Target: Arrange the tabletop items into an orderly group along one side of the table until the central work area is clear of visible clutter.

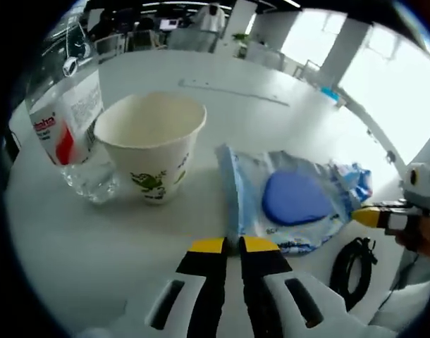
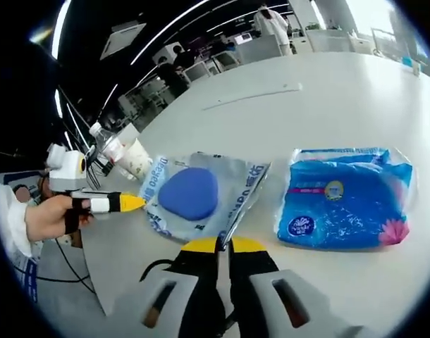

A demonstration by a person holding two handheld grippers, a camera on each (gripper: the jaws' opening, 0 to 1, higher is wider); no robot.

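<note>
Left gripper view: the left gripper (image 1: 226,244) is seen at the bottom, its yellow-tipped jaws brought almost together, with the near edge of a flat wipes pack (image 1: 289,201) lying at or between the tips; whether the edge is actually pinched cannot be told. The pack is pale blue with a darker blue oval lid, and lies flat on the white table (image 1: 95,253). A paper cup (image 1: 153,144) with a green print stands upright to the left of the pack, apart from it. A clear plastic water bottle (image 1: 67,120) with a red and white label stands just beside the cup, on its far left. A black cable (image 1: 352,264) is looped at the table's right edge. The right gripper (image 1: 370,217) enters from the right, its yellow tip near the pack's corner.

Right gripper view: the right gripper (image 2: 224,245) is seen with jaws closed to a narrow slit at the pack's edge (image 2: 201,197); a firm hold cannot be confirmed. A second, bright blue tissue pack (image 2: 345,201) lies flat to the right, near but apart. The left gripper (image 2: 130,203) is held by a hand (image 2: 49,217) at left. The cup (image 2: 134,158) and bottle (image 2: 106,144) stand beyond.
</note>
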